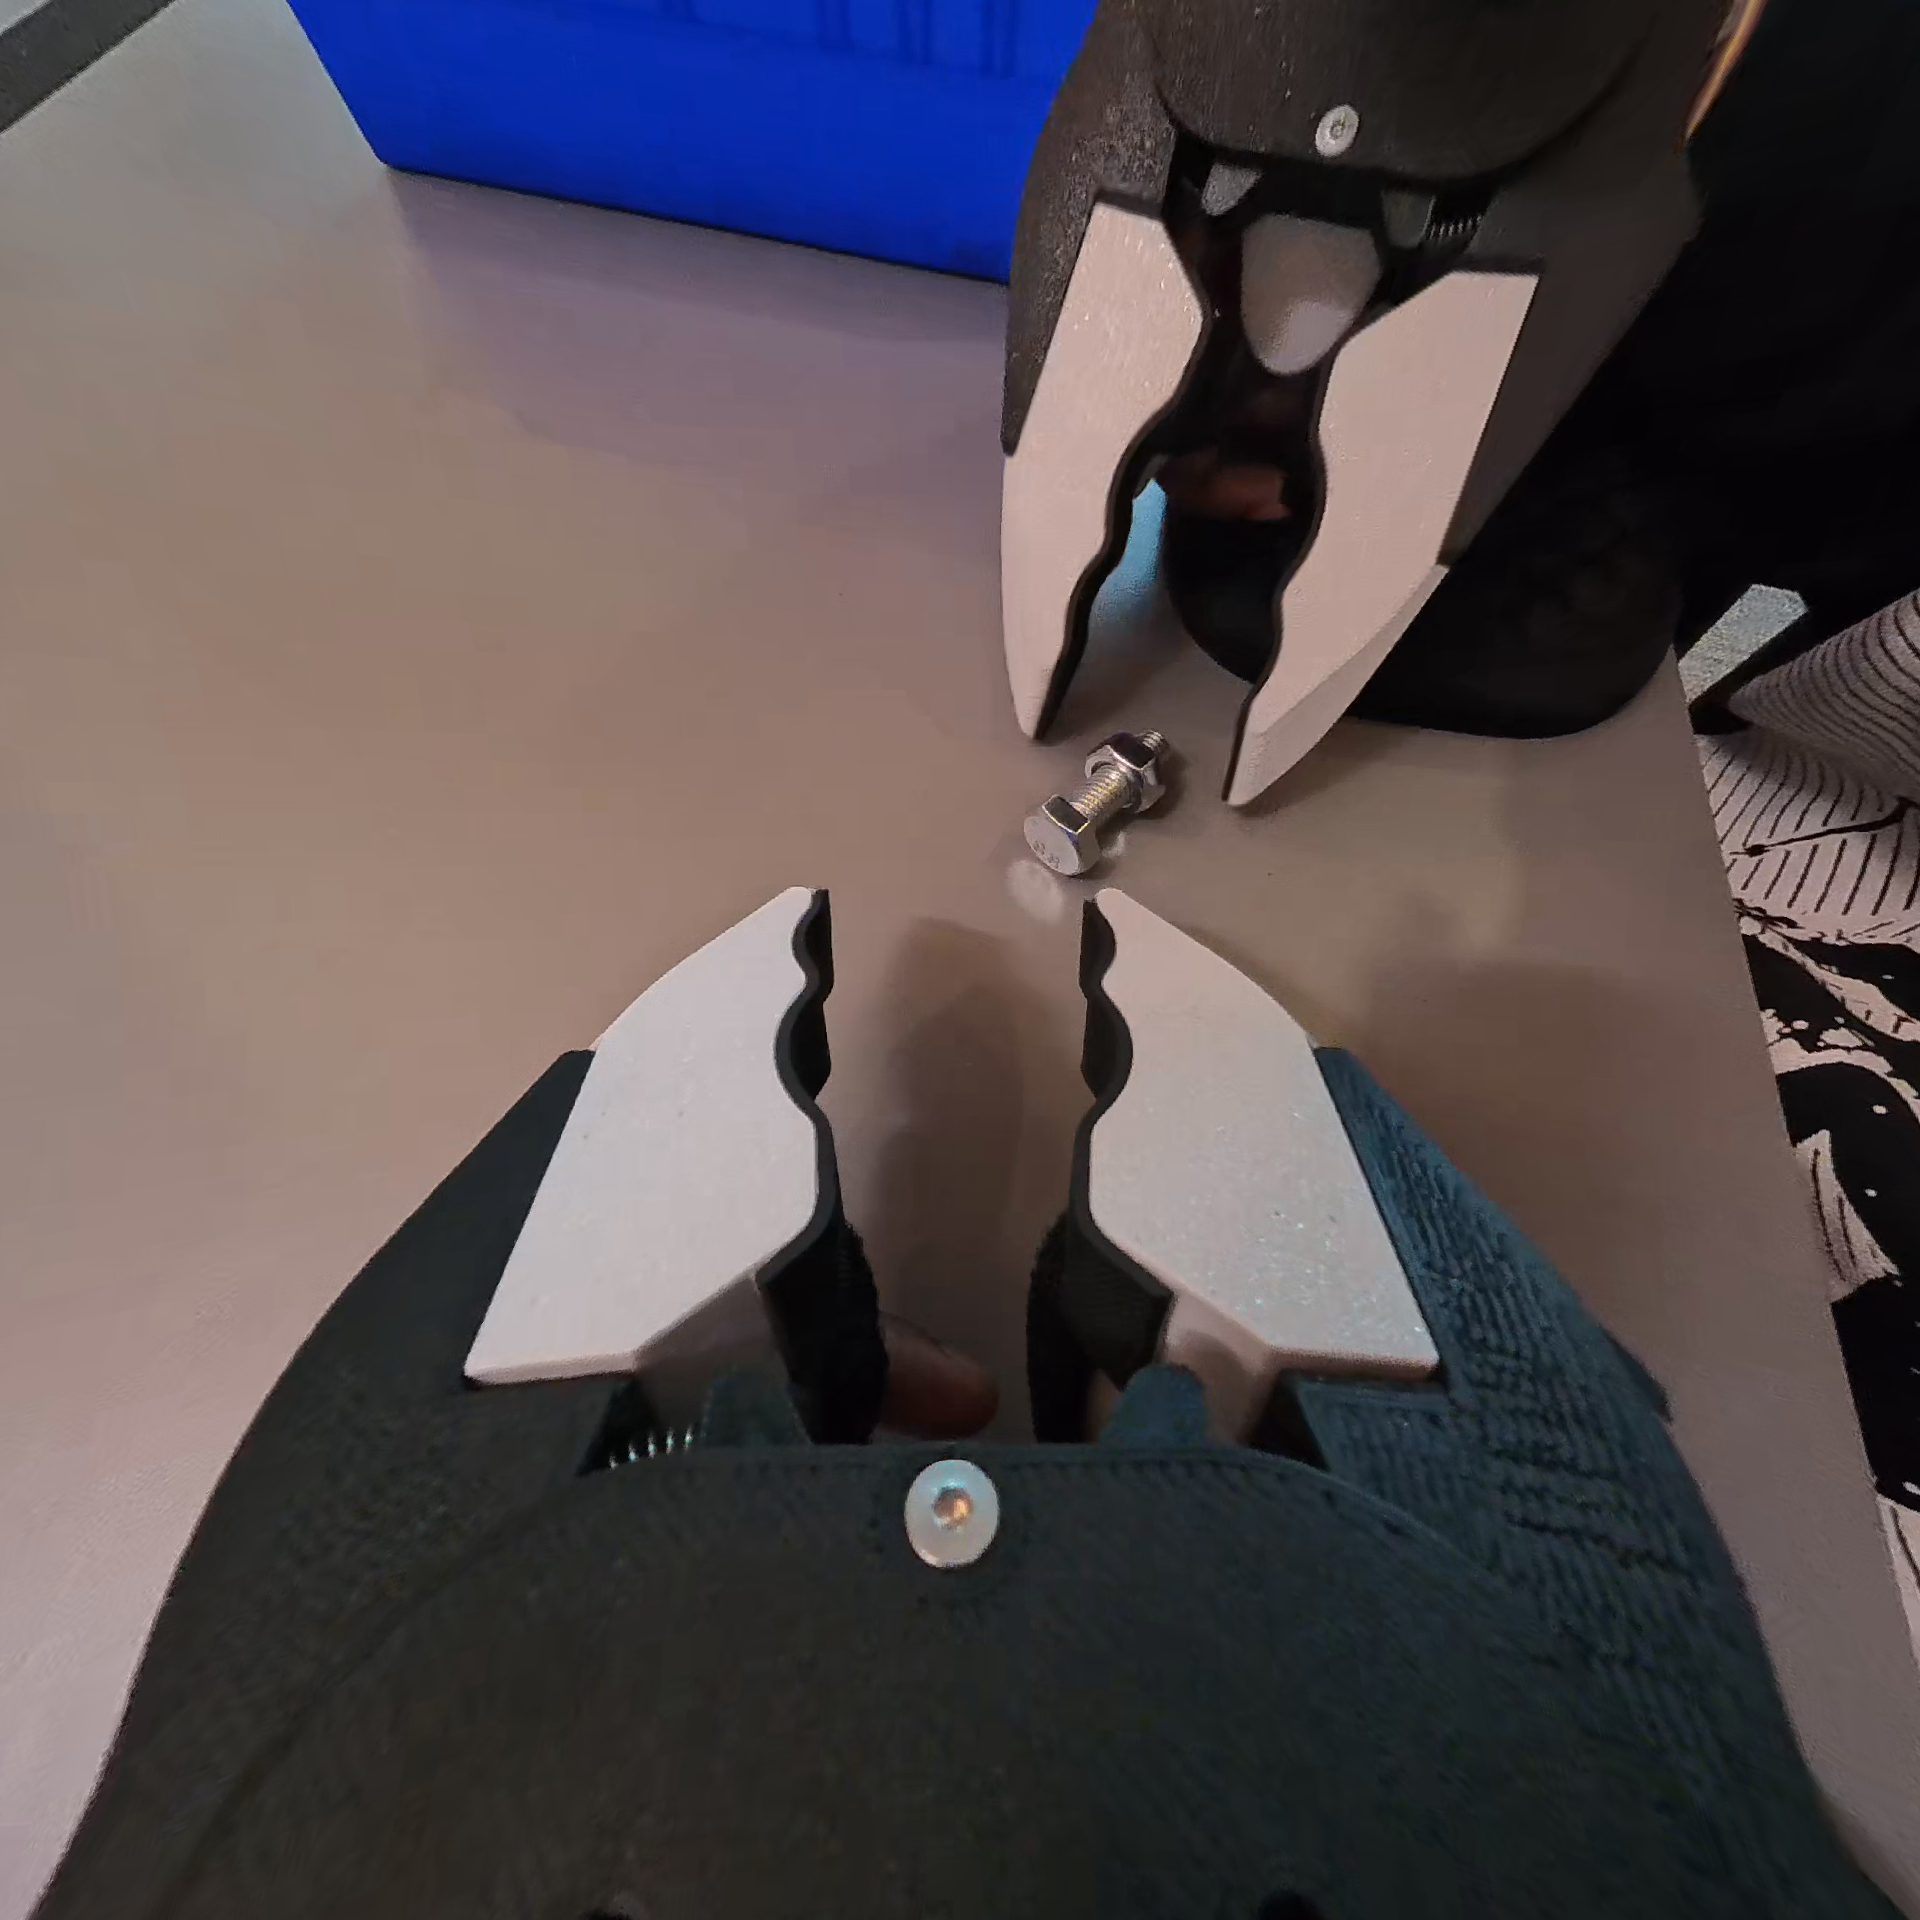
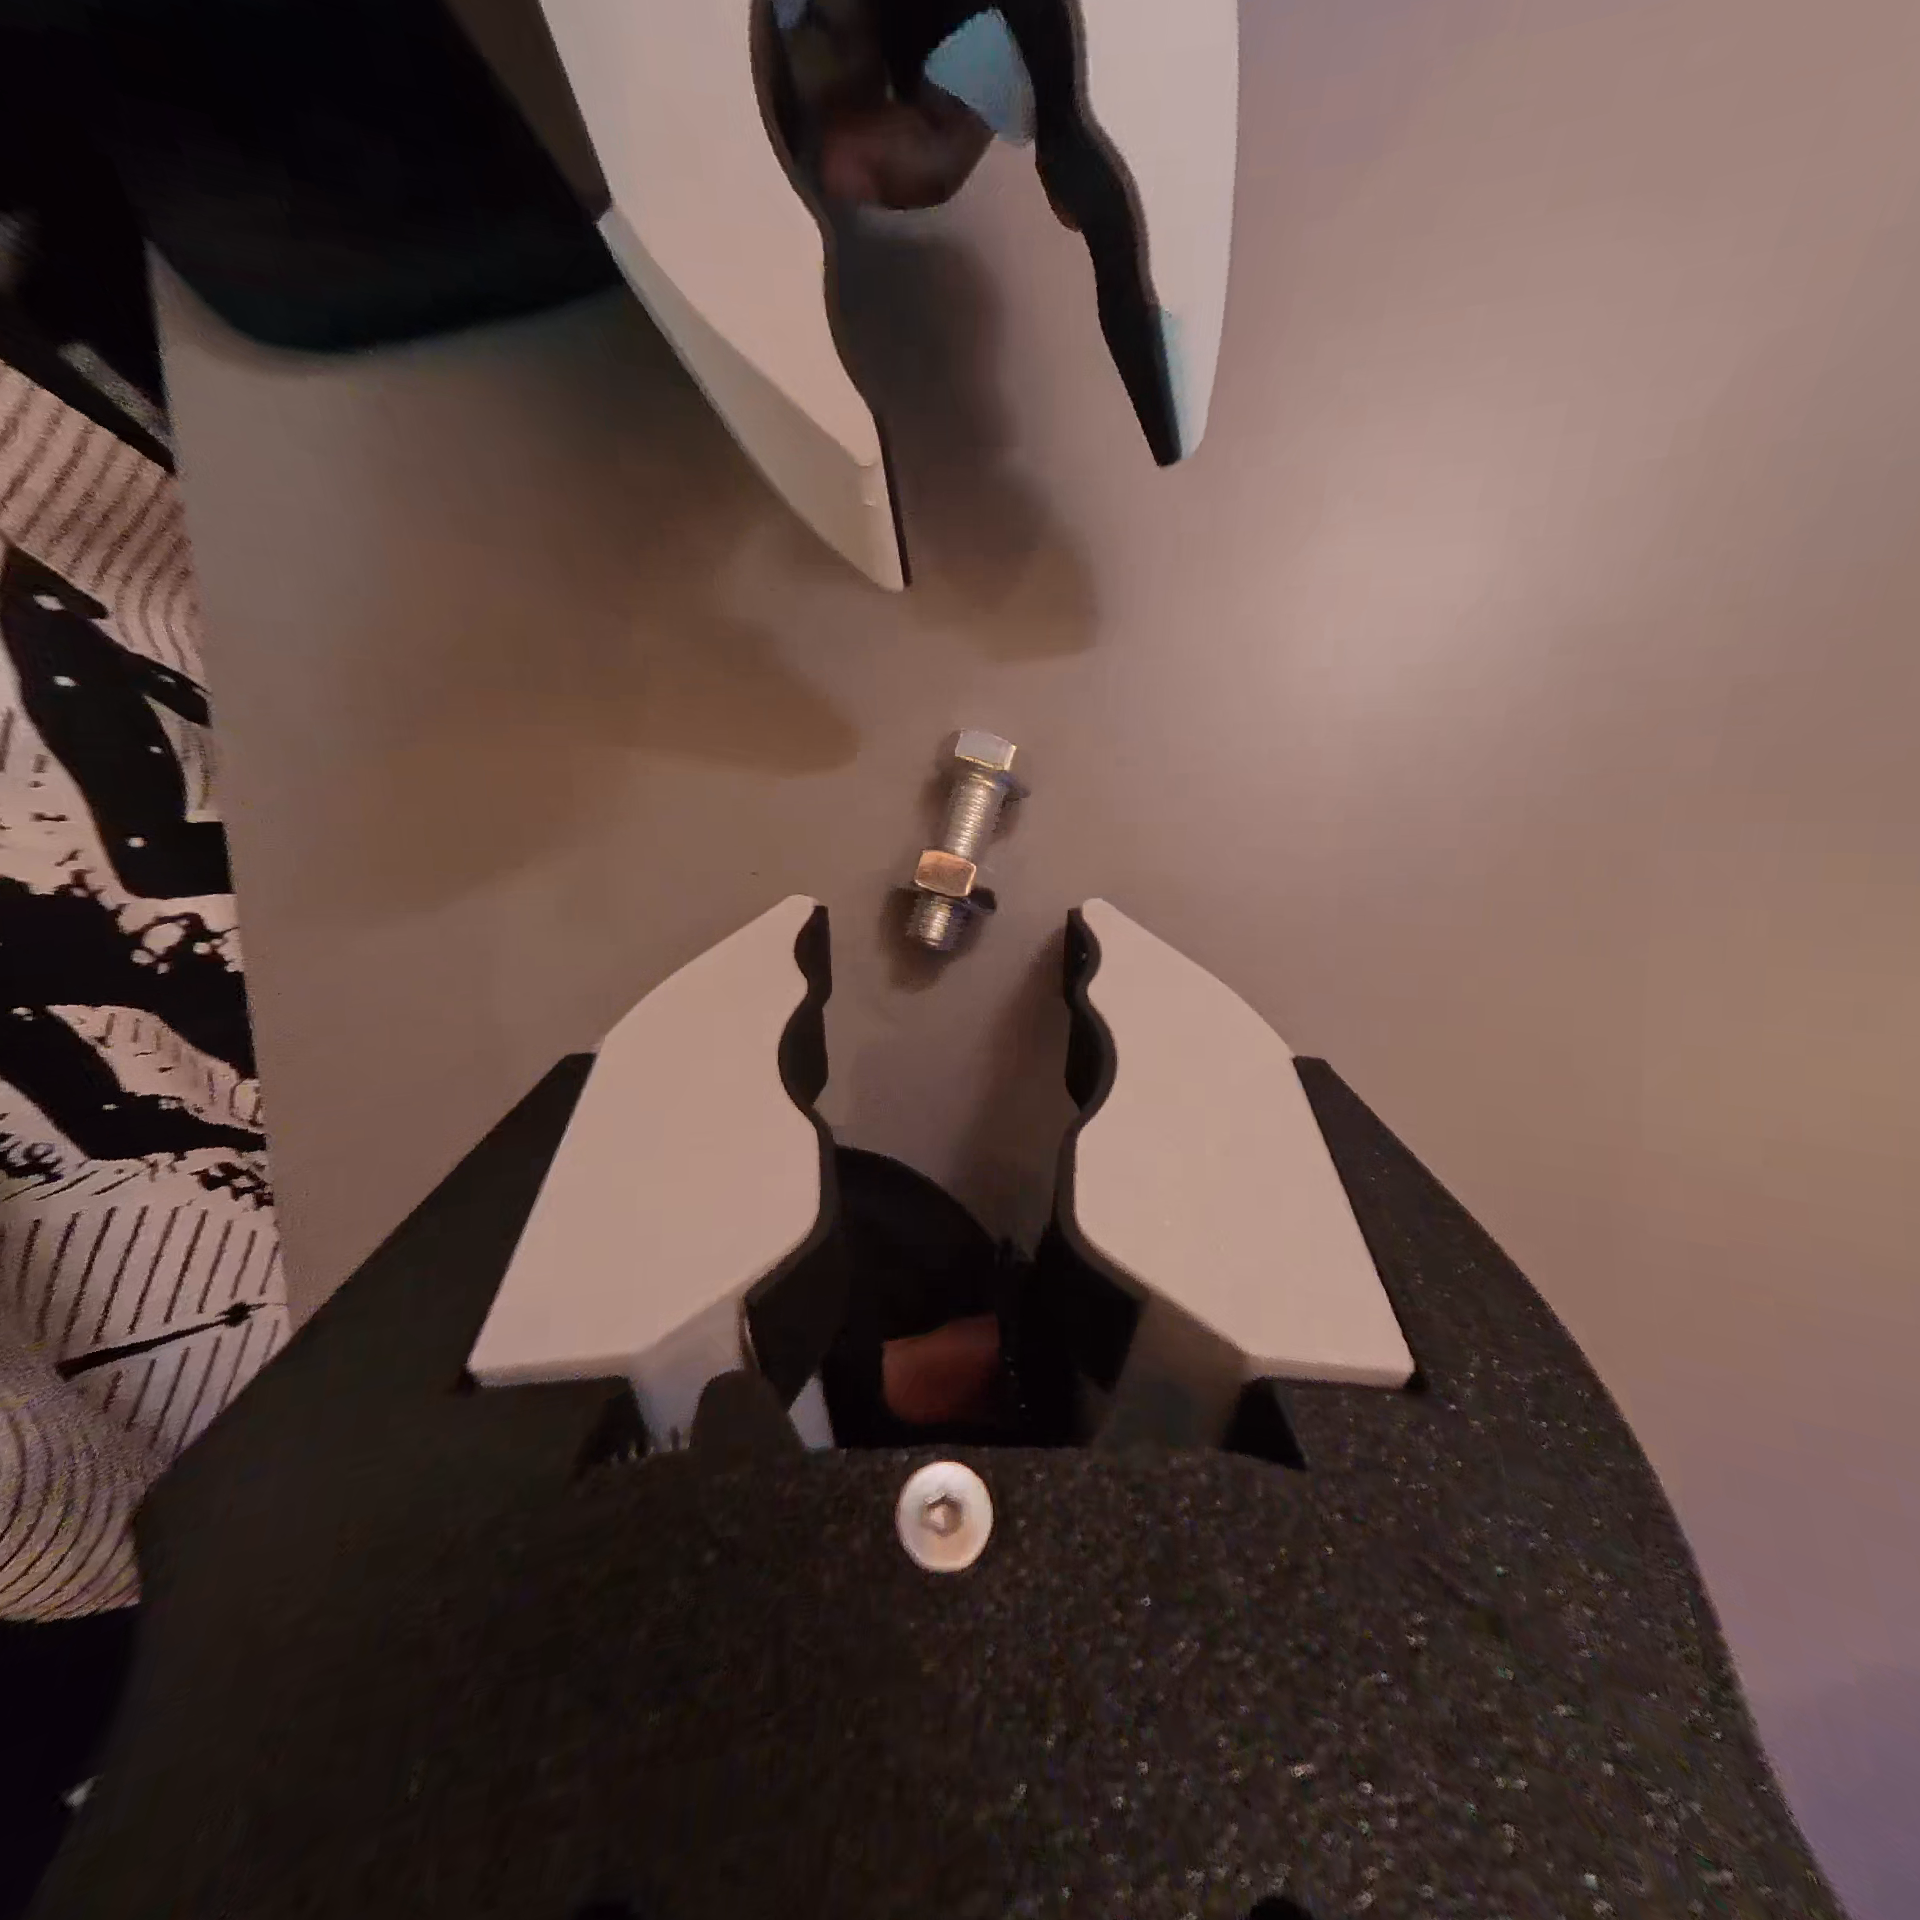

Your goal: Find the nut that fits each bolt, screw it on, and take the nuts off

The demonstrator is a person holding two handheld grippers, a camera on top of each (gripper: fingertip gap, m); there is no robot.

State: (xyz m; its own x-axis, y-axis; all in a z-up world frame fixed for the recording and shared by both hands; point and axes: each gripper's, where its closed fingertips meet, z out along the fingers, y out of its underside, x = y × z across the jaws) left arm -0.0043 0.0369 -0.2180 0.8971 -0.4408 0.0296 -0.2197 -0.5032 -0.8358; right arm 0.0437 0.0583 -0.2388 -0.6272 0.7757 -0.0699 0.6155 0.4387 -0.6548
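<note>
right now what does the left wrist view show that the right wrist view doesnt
Only the left wrist view shows the blue bin at the far side of the table. The right wrist view shows nothing of its own. Both show the bolt with its nut lying free on the table between the open left gripper and open right gripper, plus patterned cloth at the table's edge.

You had warm, rather dim light on the table (image 2: pixel 1455 727), with soft brownish shadows spreading just ahead of the left gripper's (image 1: pixel 956 904) fingertips and beyond the right gripper's (image 2: pixel 948 914) tips. The bolt (image 1: pixel 1091 800) between the two pairs of tips stayed sharp and threw a small bright glint onto the surface beside its head. Wide-angle bending curved the edges, and the far gripper looked slightly blurred.
</note>
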